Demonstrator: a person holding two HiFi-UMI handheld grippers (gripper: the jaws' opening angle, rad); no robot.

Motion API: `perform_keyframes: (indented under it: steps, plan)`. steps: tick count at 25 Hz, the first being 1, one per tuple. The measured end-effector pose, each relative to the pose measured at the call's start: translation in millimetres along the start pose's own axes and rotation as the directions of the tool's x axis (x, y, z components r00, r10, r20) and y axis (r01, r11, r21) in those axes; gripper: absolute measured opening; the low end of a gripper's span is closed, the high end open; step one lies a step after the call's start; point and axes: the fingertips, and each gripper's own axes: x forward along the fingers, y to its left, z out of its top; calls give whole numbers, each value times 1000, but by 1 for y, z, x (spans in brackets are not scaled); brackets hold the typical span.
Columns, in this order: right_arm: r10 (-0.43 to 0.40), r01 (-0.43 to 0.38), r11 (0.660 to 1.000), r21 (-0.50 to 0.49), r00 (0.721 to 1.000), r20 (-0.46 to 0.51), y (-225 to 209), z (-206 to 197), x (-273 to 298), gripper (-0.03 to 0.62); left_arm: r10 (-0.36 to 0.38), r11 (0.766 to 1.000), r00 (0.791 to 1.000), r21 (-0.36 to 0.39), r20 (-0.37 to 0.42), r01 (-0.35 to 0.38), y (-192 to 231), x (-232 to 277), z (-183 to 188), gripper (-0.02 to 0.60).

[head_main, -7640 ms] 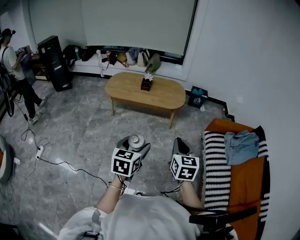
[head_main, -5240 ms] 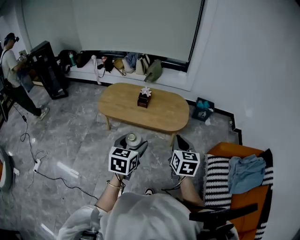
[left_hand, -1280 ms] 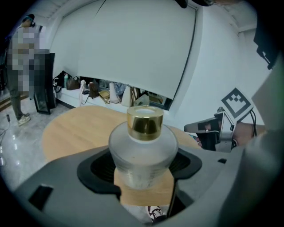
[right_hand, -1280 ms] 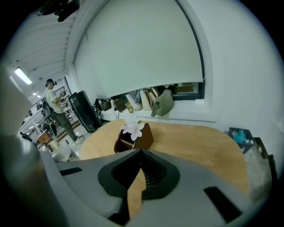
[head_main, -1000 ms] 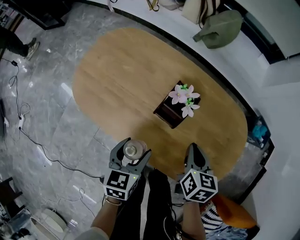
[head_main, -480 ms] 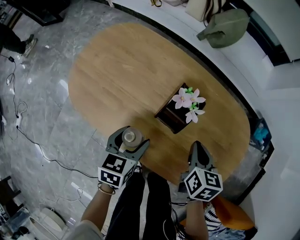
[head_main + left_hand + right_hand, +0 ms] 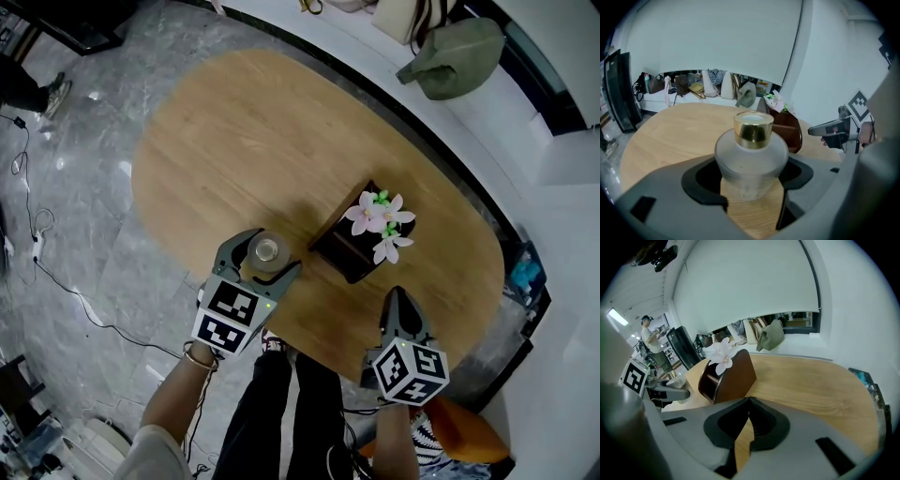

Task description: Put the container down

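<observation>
The container [image 7: 267,250] is a frosted glass jar with a gold cap [image 7: 753,130]. My left gripper [image 7: 259,261] is shut on its body [image 7: 750,161], holding it upright over the near part of the oval wooden table [image 7: 234,141]. Wood shows under the jar's base; whether it touches the table I cannot tell. A dark brown box with pink flowers [image 7: 361,234] stands just right of the jar. My right gripper [image 7: 399,298] is shut and empty over the table's near edge, right of the box [image 7: 733,378]; its tips [image 7: 749,401] meet.
A green bag [image 7: 459,56] lies on the white ledge behind the table, with more bags [image 7: 717,86] along it. A cable [image 7: 75,300] runs across the grey floor at left. A person [image 7: 647,336] stands far off by a dark cabinet.
My left gripper carried the jar forward from the table's near edge to beside the brown box and came lower. The right gripper sank slightly, still shut.
</observation>
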Motion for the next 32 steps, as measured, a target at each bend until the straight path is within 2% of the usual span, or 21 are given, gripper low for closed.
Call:
perform_keyframes:
  steps: [5, 10, 17, 21, 32]
  plan:
    - [-2, 2, 1000, 4, 1000, -6, -4, 3, 9, 23, -24, 998, 1000, 63, 1, 24, 13, 16, 19, 337]
    - [-3, 3, 1000, 4, 1000, -16, -8, 3, 17, 23, -14, 994, 1000, 111, -2, 15, 25, 33, 30, 337]
    - [-12, 12, 1000, 6, 999, -31, -15, 1, 26, 23, -14, 999, 1000, 29, -7, 14, 40, 54, 32, 337]
    - [-13, 13, 1000, -2, 999, -39, -16, 1, 30, 23, 9, 1000, 1000, -10, 18, -9, 52, 64, 41, 337]
    - [0, 2, 999, 39, 999, -52, -10, -4, 33, 23, 24, 1000, 999, -13, 35, -23, 56, 88, 57, 337]
